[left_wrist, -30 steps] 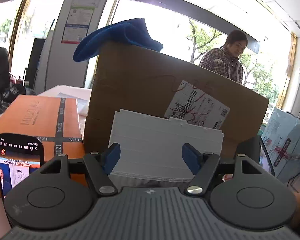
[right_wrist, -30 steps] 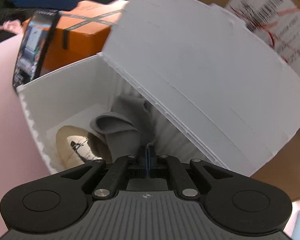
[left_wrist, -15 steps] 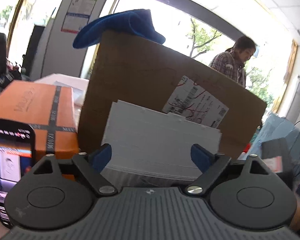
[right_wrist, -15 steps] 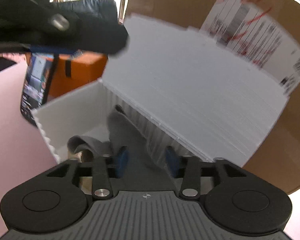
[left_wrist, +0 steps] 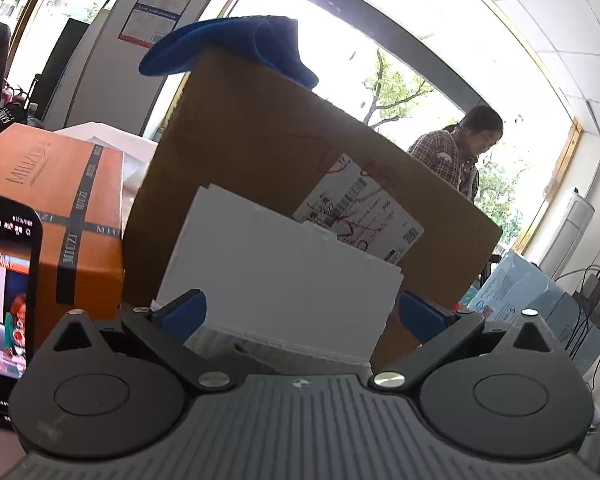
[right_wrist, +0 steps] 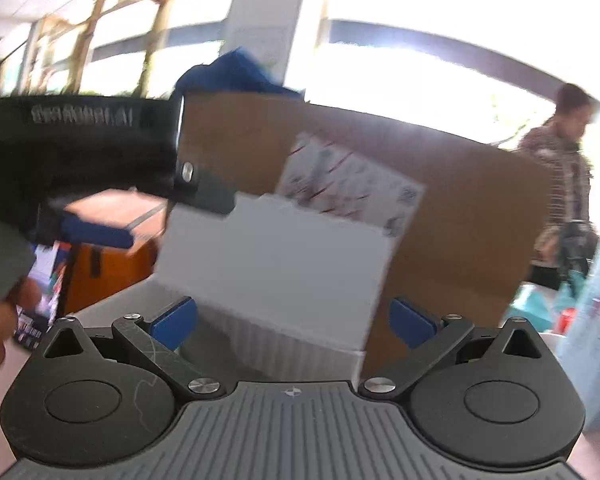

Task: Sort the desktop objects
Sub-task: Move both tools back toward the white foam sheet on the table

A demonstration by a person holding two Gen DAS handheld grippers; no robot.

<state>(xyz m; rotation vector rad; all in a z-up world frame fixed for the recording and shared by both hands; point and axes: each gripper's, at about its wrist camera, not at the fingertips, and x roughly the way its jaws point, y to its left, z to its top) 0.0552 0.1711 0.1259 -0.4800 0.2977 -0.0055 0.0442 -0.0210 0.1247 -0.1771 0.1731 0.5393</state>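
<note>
- Fingers: your left gripper [left_wrist: 300,314] has its blue pads [left_wrist: 182,312] spread wide with nothing between them; your right gripper [right_wrist: 292,322] is spread just as wide and is likewise empty.
- White box [left_wrist: 276,276]: it sits just beyond both grippers, its lid standing upright against the cardboard carton [left_wrist: 260,152] behind it. What lies inside is hidden in both views.
- Left gripper seen from the right wrist: it appears at upper left, blurred, above the box's left corner.
- Surroundings: a phone [left_wrist: 4,312] with a lit screen leans at far left in front of an orange box [left_wrist: 52,184]; a blue cloth [left_wrist: 228,46] lies on top of the carton; a person [left_wrist: 458,148] stands beyond it by the window.
- Step in hand: judged from two empty grippers raised at the box, you are between items, with no new object chosen.
- Next move: pick an unsorted object on the desk, lower one gripper to it, and close on it squarely. The right view is blurred, so steady the hand first.
</note>
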